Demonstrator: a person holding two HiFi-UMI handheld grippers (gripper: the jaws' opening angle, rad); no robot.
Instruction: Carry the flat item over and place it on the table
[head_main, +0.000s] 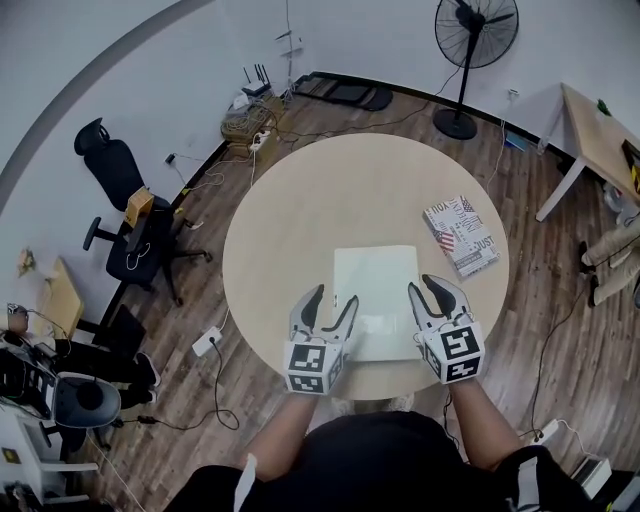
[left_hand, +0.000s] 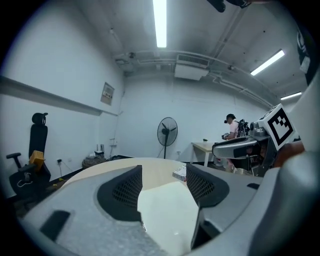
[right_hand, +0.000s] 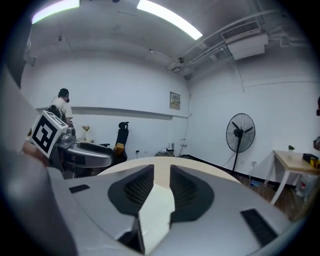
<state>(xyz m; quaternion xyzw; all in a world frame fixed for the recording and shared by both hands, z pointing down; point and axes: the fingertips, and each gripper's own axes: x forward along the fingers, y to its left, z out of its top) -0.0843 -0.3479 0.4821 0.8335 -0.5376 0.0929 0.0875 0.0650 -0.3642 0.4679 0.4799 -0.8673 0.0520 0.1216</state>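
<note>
The flat item (head_main: 378, 285) is a white rectangular board lying flat on the round beige table (head_main: 330, 200), close to the near edge. My left gripper (head_main: 335, 296) hangs over the board's left edge with its jaws spread wide; in the left gripper view the flat item (left_hand: 167, 215) shows between them, untouched. Over the board's right edge my right gripper (head_main: 422, 284) holds its jaws close together with a narrow gap. Through that gap the right gripper view shows the flat item (right_hand: 157, 210) below, and no pad presses on it.
A printed book (head_main: 460, 235) lies on the table to the right of the board. Around the table stand a black office chair (head_main: 125, 200) at the left, a pedestal fan (head_main: 470, 40) at the back and a wooden desk (head_main: 600, 130) at the right. Cables run over the floor.
</note>
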